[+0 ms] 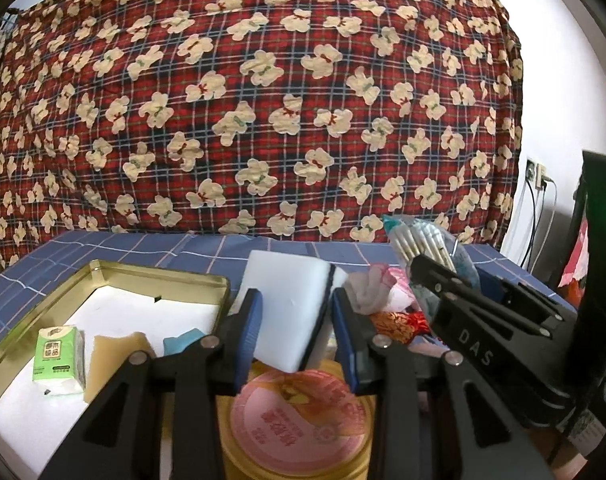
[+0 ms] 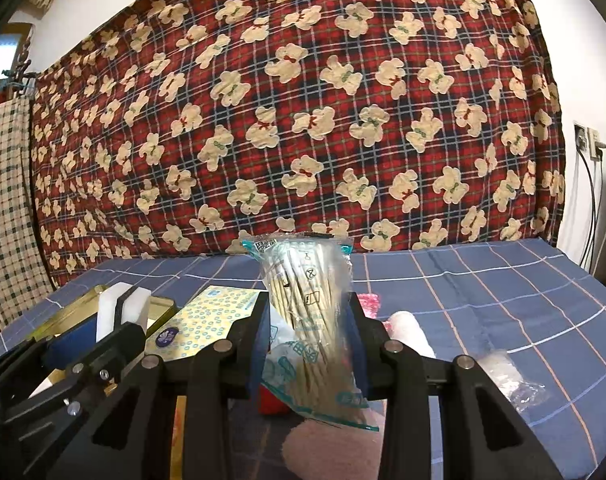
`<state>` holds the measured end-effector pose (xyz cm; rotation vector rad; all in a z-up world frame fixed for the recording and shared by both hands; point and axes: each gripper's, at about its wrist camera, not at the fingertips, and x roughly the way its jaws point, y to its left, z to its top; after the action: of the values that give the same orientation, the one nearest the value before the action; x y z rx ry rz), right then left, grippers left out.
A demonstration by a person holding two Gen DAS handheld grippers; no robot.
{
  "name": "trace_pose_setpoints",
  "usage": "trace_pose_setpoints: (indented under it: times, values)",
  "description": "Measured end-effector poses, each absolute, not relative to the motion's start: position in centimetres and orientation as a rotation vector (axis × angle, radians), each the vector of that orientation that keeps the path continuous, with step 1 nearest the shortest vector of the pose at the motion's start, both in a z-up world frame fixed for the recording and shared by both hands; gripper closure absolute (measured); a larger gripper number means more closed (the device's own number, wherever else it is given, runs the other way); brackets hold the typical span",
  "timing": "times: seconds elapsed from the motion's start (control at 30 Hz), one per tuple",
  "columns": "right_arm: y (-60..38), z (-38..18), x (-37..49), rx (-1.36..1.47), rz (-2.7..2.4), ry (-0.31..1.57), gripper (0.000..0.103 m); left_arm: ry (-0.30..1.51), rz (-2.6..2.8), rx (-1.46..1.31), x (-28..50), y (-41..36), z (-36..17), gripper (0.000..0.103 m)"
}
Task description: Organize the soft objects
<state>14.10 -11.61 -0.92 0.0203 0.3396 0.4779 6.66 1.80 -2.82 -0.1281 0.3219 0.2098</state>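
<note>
Left wrist view shows a gold tin tray (image 1: 19,344) on the left, sitting on the blue checked cloth (image 1: 123,248). Its floor is white. Inside it lie a small green tissue pack (image 1: 57,354), a tan sponge piece (image 1: 117,354) and a bit of something blue (image 1: 181,342). Next comes the left gripper (image 1: 297,316). Its blue pads squeeze a white sponge block (image 1: 287,300) with a thin dark stripe down one side. The block is held up above a round pink lid (image 1: 299,410) on a gold tin. To the right are crumpled pink and red soft things (image 1: 383,292).

Right wrist view shows that white block again at the far left, over the gold tray. Beside it lies a yellow pack with little rings (image 2: 211,316). In the middle, the right gripper (image 2: 309,344) is closed tight on a clear bag of cotton swabs (image 2: 303,296), which stands upright. A white roll (image 2: 409,330) and a crinkly clear wrapper (image 2: 515,380) lie on the cloth to the right.
</note>
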Motion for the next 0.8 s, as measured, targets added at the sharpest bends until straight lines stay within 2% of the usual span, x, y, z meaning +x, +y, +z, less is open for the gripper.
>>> trace_pose_setpoints:
  times: [0.8]
  values:
    - [-9.4,-0.8,13.3,-0.032,0.557,0.315,0.065,0.283,0.309,-0.118,5.3,2.3,-2.6,0.069]
